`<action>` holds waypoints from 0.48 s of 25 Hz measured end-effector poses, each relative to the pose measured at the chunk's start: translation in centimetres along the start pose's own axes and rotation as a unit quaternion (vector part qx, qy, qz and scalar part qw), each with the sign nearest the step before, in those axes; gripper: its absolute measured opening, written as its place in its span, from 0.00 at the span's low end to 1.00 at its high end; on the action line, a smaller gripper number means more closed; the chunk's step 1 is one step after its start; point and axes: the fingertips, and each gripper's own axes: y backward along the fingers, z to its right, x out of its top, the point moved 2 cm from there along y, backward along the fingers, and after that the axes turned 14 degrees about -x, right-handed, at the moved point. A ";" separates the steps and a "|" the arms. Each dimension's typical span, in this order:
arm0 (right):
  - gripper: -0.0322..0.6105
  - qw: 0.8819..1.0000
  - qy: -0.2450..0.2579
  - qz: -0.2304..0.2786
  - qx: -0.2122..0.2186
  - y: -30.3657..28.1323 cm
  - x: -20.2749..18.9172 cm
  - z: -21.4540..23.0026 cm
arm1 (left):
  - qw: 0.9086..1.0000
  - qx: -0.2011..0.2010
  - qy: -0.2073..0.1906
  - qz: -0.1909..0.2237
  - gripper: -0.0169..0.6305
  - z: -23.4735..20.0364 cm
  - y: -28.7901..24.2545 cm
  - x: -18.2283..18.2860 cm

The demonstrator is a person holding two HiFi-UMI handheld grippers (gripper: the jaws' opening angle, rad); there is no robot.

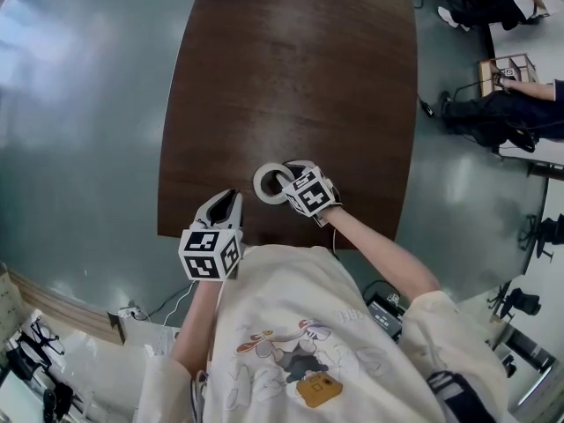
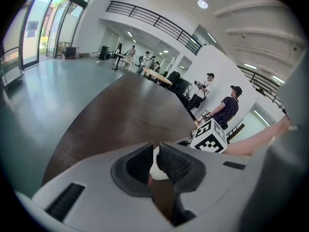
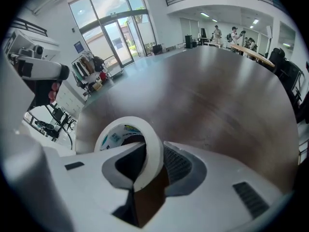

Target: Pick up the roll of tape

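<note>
Not yet lifted. Roll of tape (image 1: 267, 183) flat on table (image 1: 291, 77), its wall between the wide-spread jaws of right gripper (image 3: 153, 153), one jaw inside the ring, unclamped. Left gripper (image 2: 155, 151) jaws nearly together, empty, tape beyond.

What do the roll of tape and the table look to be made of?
Roll of tape: matte off-white band with a papery look, probably masking tape; printed inner core, likely card. Table: dark brown wood or veneer, going by the grain streaks, with a soft satin sheen; which one, I cannot tell.
</note>
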 end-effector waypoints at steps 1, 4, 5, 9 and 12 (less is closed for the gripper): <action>0.23 1.000 0.001 -0.003 -0.003 -0.3 0.0 0.0 | 1.000 0.000 0.001 0.000 0.08 0.0 -0.1 0.1; 0.23 1.000 0.000 -0.014 -0.012 -0.7 0.1 0.2 | 1.000 0.000 0.001 -0.001 0.08 0.1 -0.2 0.4; 0.23 1.000 0.001 -0.020 -0.016 -0.8 0.0 0.2 | 1.000 0.000 0.001 -0.001 0.08 0.0 -0.2 0.4; 0.20 0.998 0.042 -0.029 -0.042 -1.0 0.4 0.0 | 1.000 0.004 0.003 0.000 0.08 -0.5 -0.2 0.2; 0.19 0.996 0.068 -0.031 -0.053 -1.1 0.2 -0.3 | 1.000 0.005 0.002 0.004 0.08 -0.6 0.1 0.0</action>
